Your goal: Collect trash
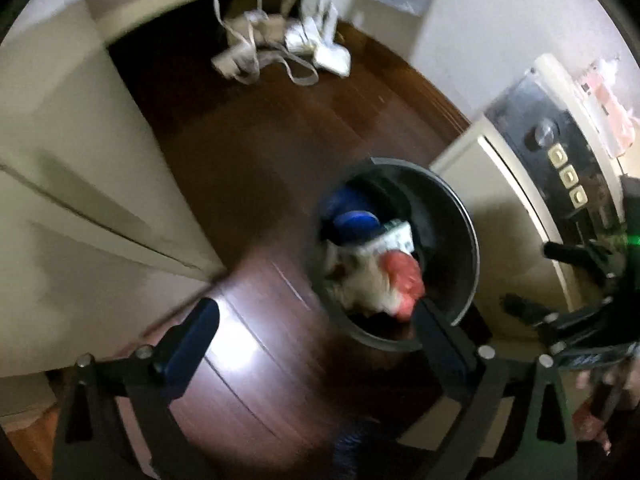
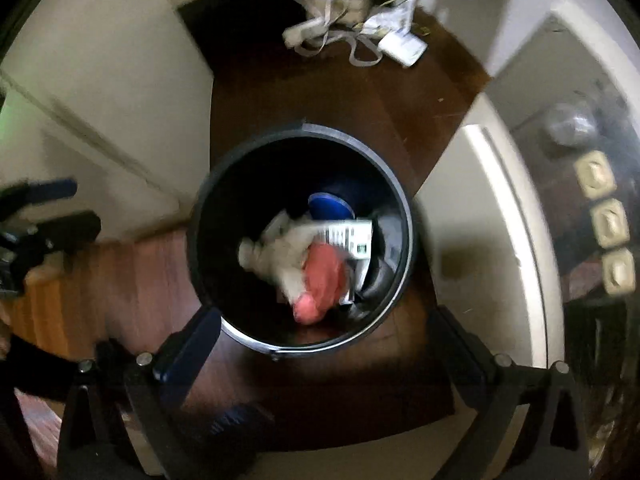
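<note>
Both grippers (left (image 1: 316, 328), right (image 2: 324, 340)) jaws wide, empty | trash (image 2: 316, 264) inside bin (image 2: 224, 200), ahead of jaws

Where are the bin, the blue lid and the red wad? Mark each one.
bin (image 2: 208, 216): right wrist view, left rim.
blue lid (image 2: 330, 207): right wrist view, middle of its top.
red wad (image 1: 404, 276): left wrist view, middle of the crumple.
</note>
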A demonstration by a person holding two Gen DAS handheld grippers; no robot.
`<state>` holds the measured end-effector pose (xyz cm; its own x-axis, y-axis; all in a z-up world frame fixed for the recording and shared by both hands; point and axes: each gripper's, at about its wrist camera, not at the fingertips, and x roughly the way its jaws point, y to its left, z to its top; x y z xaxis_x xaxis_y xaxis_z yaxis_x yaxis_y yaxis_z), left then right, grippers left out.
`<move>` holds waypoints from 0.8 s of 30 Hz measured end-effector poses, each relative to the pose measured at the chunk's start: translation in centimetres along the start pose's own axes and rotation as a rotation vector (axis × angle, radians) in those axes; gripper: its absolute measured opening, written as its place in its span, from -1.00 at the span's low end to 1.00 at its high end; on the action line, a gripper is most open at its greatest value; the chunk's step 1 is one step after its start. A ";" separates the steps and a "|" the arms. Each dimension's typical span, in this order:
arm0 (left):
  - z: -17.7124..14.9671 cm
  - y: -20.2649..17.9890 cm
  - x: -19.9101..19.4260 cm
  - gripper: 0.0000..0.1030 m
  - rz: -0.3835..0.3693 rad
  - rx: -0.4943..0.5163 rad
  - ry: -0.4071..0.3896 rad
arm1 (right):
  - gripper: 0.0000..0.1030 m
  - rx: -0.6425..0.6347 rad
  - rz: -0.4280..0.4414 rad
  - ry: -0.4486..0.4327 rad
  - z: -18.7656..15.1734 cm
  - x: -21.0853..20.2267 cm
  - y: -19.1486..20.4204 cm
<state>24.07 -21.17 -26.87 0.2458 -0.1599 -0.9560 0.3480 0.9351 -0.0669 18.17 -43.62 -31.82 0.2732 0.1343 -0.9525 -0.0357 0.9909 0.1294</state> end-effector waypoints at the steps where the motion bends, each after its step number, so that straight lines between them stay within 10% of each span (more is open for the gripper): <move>1: -0.3 0.0 -1.3 0.90 0.013 -0.001 -0.030 | 1.00 0.019 -0.003 -0.029 0.2 -1.8 0.2; 24: -5.3 4.5 -22.7 0.90 0.136 -0.085 -0.373 | 1.00 -0.065 -0.021 -0.311 -0.9 -24.1 16.9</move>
<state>15.21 -11.66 -6.97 0.6013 -0.1223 -0.7896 0.2177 0.9759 0.0146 10.09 -30.07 -6.89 0.5549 0.1164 -0.8237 -0.0854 0.9929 0.0828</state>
